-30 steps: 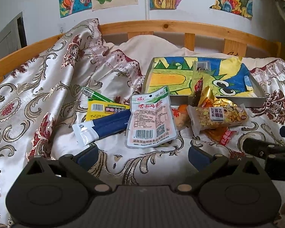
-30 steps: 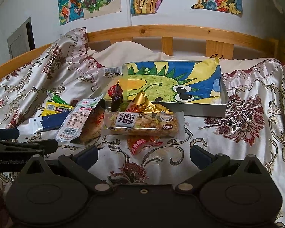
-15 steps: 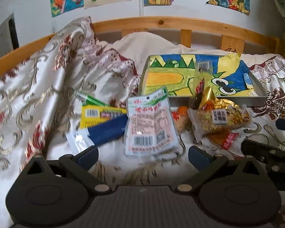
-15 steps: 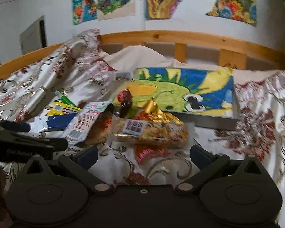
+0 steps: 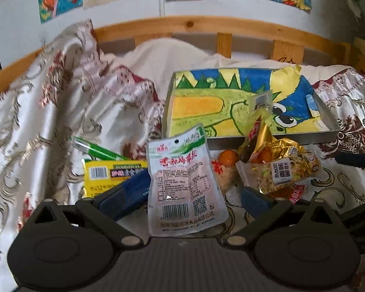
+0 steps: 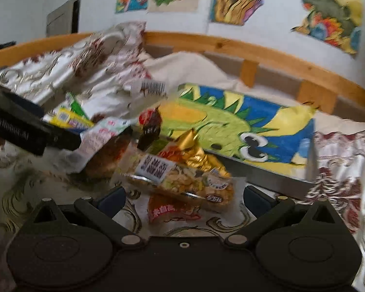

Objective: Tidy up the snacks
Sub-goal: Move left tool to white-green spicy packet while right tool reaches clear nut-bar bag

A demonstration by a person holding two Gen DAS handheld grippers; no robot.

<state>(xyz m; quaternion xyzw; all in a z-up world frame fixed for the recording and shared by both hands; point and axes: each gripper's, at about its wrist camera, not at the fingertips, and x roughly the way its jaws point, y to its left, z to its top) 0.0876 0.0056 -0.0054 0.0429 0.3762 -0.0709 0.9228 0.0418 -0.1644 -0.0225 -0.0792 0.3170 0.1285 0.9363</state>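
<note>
Tray (image 5: 275, 139), centre right, holds no snacks; white pouch (image 5: 183, 182) and nut bar (image 6: 182, 182) lie before it on the bed. Both fingers wide, empty. Nothing sorted yet.

Straight ahead of the left gripper (image 5: 182, 200), the white foil pouch with red lettering (image 5: 182, 182) overlaps the dark blue wrapped bar (image 5: 133, 192) and the orange-topped snack (image 5: 225, 168) behind it, so only part of each shows. The yellow packet with a barcode (image 5: 102, 177) is half buried under that bar. Beyond the right gripper (image 6: 183, 198), the red sachet (image 6: 170, 213) lies mostly under the clear bag of mixed nuts (image 6: 182, 182). The right wrist view is smeared; the print on the bag's label is unreadable. The grey metal tray's (image 6: 275, 182) right wall is cut short by cloth.
</note>
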